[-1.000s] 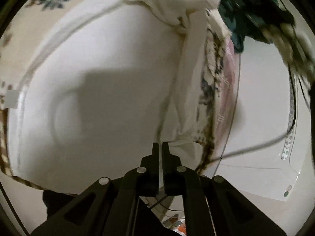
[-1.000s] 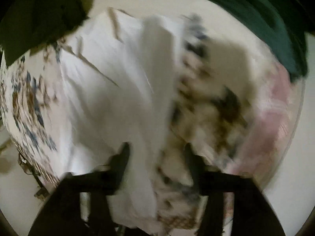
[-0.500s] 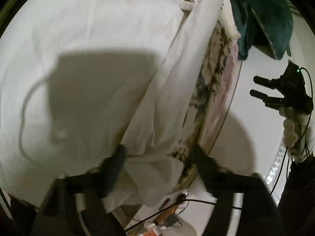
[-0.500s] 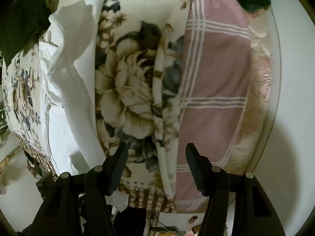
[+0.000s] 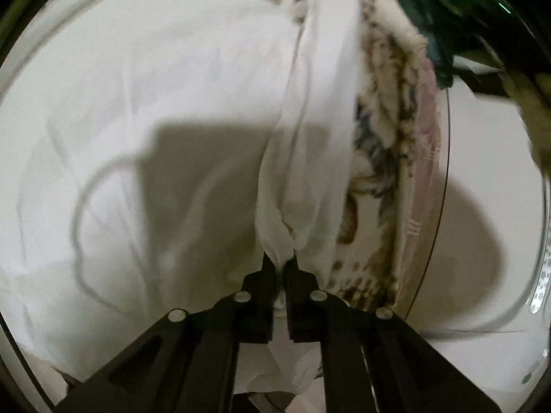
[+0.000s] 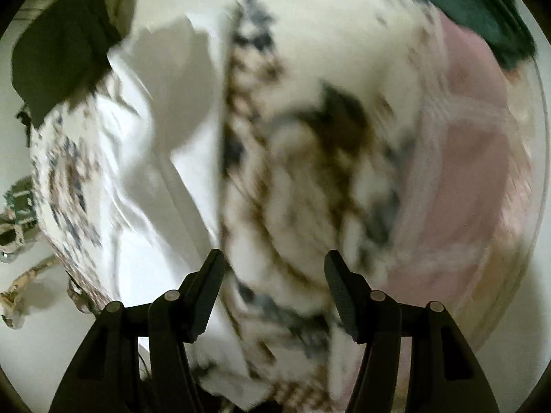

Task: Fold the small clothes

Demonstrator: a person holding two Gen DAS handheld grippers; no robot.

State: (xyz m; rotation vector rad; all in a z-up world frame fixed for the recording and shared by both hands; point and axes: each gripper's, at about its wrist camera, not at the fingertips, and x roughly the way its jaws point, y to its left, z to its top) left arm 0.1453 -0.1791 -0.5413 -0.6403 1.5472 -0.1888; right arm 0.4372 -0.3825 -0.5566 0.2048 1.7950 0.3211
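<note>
Left hand-held gripper [image 5: 280, 263]: pressed together, pinching a bunched fold of the white garment [image 5: 155, 137].
Right hand-held gripper [image 6: 273, 275]: spread, nothing between the fingers, above the floral cloth [image 6: 310, 172].
White garment: spread over the floral cloth on the round table [image 5: 482, 223].
Dark green cloth [image 6: 465, 3]: at the far edge.

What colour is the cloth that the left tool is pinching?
Plain white garment, clearest in the left wrist view, pinched by the left tool.
</note>
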